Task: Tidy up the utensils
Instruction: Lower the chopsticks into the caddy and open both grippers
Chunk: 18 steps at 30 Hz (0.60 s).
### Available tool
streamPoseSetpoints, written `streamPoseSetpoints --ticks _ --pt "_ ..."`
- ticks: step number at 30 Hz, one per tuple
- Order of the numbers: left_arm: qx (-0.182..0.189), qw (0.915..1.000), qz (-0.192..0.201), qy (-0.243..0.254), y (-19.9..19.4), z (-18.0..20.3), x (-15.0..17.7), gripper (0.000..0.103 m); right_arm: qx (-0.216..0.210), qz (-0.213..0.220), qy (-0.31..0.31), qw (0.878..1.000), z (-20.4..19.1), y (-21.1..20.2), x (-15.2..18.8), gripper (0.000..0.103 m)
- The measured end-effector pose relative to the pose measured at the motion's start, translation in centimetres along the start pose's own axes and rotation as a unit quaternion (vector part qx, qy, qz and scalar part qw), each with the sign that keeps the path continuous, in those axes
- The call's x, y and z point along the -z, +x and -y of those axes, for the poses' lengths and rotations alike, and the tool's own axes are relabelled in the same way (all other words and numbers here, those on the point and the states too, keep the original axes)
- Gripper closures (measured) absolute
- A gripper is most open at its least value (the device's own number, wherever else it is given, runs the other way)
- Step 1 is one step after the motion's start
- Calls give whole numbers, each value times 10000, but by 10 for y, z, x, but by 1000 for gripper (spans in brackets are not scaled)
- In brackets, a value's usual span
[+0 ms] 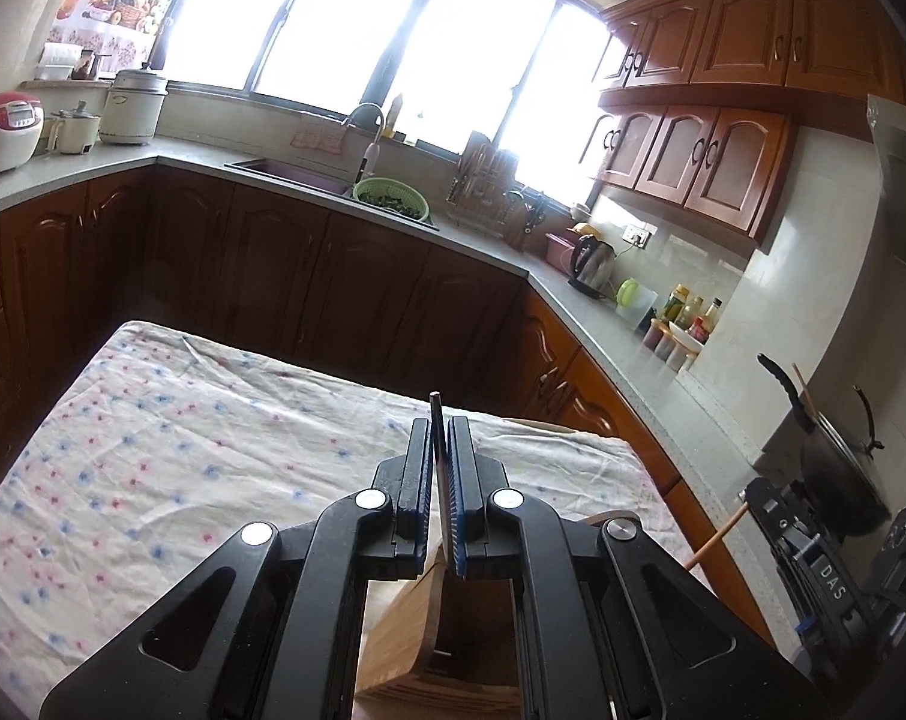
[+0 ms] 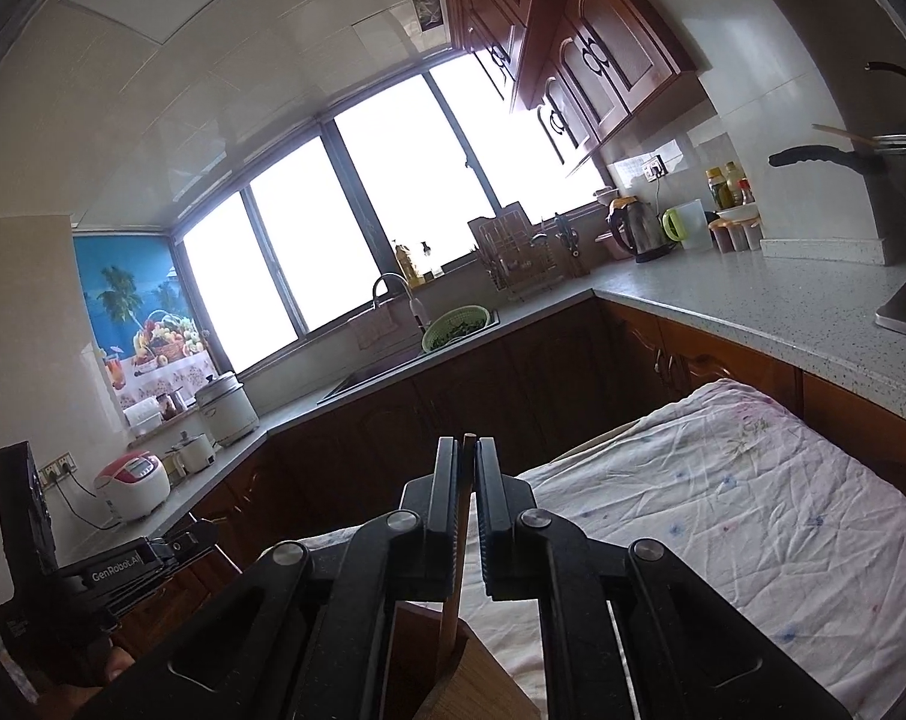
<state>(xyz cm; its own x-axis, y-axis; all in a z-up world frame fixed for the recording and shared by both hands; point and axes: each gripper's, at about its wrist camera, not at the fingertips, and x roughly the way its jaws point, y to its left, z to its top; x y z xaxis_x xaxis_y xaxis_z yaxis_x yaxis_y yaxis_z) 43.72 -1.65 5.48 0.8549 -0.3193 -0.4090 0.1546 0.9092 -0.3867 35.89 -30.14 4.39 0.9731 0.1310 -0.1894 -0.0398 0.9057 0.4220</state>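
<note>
Left wrist: hand-held gripper (image 1: 440, 444) clamps 1 utensil (image 1: 436, 420) | wooden holder (image 1: 405, 648) 1

Bright windows (image 1: 357, 18) above brown wooden cabinets (image 1: 273, 276).

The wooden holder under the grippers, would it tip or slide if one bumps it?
The wooden holder looks like solid, blocky wood, so probably fairly heavy and stiff. It sits on a wrinkled cloth, which might let it rock or drag the fabric. Its base is hidden, so tipping is uncertain.
</note>
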Motion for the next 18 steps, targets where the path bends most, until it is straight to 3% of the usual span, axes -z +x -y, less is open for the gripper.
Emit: streamPoseSetpoints --ticks 6,7,8,9,10,11,12,14,18 --pt "-76 9999 -76 117 -2 4 -1 98 -9 -227 53 9997 -1 3 -2 93" --pt "-80 9998 -109 122 -2 4 -1 94 -3 -260 57 9996 -1 3 -2 92" --pt "-101 9998 -162 104 -4 4 -1 79 20 -298 50 9995 -1 2 -3 90" --pt "-130 9997 -191 62 -6 3 -1 66 51 -333 68 9994 -1 1 -3 81" --pt "-124 9998 -142 25 -12 1 -1 46 44 -363 127 9993 1 -1 -4 69" --pt "-127 9999 -61 19 -20 0 0 42 11 -365 214 9991 5 -4 -4 40" --pt "-127 9999 -23 46 -27 0 1 42 -15 -326 285 9991 7 -10 -5 25" --pt "-144 9998 -66 78 -42 -2 3 29 -20 -245 317 9992 10 -24 -6 23" --pt "-311 9994 -108 48 -78 -12 18 17 -67 -469 542 9974 19 -50 -6 17"
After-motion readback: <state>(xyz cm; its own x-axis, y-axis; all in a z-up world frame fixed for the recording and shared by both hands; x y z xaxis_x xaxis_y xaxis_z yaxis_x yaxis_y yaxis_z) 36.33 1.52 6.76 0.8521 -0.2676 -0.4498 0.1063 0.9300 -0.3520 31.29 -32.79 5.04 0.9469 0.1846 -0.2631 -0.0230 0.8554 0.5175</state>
